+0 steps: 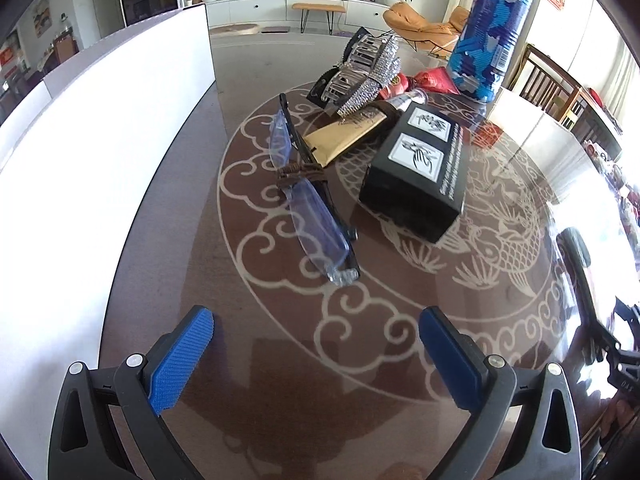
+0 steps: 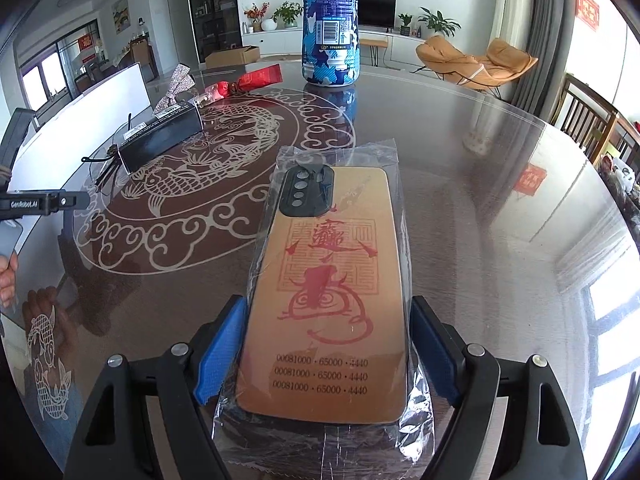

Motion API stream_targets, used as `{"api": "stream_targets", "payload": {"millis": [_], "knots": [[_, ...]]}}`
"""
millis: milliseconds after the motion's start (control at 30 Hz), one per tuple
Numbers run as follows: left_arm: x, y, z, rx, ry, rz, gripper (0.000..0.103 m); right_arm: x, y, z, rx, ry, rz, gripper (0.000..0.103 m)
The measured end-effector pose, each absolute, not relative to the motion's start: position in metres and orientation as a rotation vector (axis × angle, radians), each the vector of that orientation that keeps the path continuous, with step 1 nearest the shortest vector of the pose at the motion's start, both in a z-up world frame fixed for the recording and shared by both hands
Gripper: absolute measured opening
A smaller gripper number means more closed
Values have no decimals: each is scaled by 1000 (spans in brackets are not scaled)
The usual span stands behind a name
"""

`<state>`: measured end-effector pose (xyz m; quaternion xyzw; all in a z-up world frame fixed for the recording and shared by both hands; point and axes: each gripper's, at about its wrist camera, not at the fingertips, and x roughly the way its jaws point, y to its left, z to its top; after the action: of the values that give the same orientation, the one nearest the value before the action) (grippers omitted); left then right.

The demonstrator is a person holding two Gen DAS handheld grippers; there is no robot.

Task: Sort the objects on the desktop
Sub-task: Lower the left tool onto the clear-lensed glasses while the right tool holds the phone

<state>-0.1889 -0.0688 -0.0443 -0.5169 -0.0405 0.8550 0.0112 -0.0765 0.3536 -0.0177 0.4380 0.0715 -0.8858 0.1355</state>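
In the right wrist view a tan phone case point(image 2: 332, 280) with red print, sealed in clear plastic, lies flat on the glass table between the blue pads of my right gripper point(image 2: 326, 320). The jaws are still opening; the pads flank the wrap without pressing it. My left gripper point(image 1: 316, 328) hangs open over the table with nothing between its fingers. Just ahead of it lie folded glasses point(image 1: 316, 220) with blue lenses. Beyond them are a black box point(image 1: 416, 176), a tan pouch point(image 1: 348, 132) and a rhinestone hair clip point(image 1: 368, 72).
A blue camouflage bottle point(image 2: 330, 28) stands upright at the far side of the table, with a red packet point(image 2: 260, 76) to its left. A white board point(image 1: 100, 140) runs along the table's left edge. A hand point(image 2: 8, 276) shows at the far left, and wooden chairs point(image 2: 592, 128) stand on the right.
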Motion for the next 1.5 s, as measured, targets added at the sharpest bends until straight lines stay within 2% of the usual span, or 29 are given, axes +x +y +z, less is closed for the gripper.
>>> {"api": "stream_targets", "payload": {"millis": [167, 367, 400, 433, 467, 533, 567, 867, 1033, 1067, 1100, 1133, 1200, 1500], "knots": [[-227, -72, -44, -1656, -177, 2655, 103, -77, 352, -18, 1270, 209, -2567, 82], [-248, -70, -47, -1686, -76, 2705, 103, -78, 352, -18, 1269, 210, -2567, 81], [-249, -68, -46, -1669, -35, 2711, 92, -78, 352, -18, 1269, 210, -2567, 81], [-249, -66, -44, -1642, -3, 2715, 77, -78, 353, -18, 1270, 209, -2567, 81], [-248, -64, -42, -1619, 8, 2712, 70, -78, 352, -18, 1270, 210, -2566, 82], [-247, -61, -39, -1601, 25, 2705, 48, -77, 353, -18, 1270, 210, -2567, 82], [-244, -59, -39, -1591, 34, 2701, 46, -77, 353, -18, 1270, 210, -2567, 82], [-169, -53, -38, -1491, 133, 2652, 42, -77, 352, -18, 1270, 211, -2567, 82], [-181, -57, -34, -1534, -9, 2593, 43, -77, 352, -18, 1270, 212, -2568, 82], [-187, -58, -32, -1543, -47, 2591, 44, -77, 353, -18, 1270, 212, -2568, 82], [-195, -58, -30, -1554, -80, 2594, 50, -78, 352, -18, 1270, 212, -2568, 82], [-203, -58, -28, -1569, -108, 2593, 61, -78, 352, -18, 1270, 212, -2568, 82], [-219, -57, -24, -1604, -139, 2587, 71, -78, 352, -18, 1270, 212, -2568, 82], [-282, -66, -39, -1828, -127, 2553, 71, -78, 352, -18, 1270, 212, -2567, 82]]}}
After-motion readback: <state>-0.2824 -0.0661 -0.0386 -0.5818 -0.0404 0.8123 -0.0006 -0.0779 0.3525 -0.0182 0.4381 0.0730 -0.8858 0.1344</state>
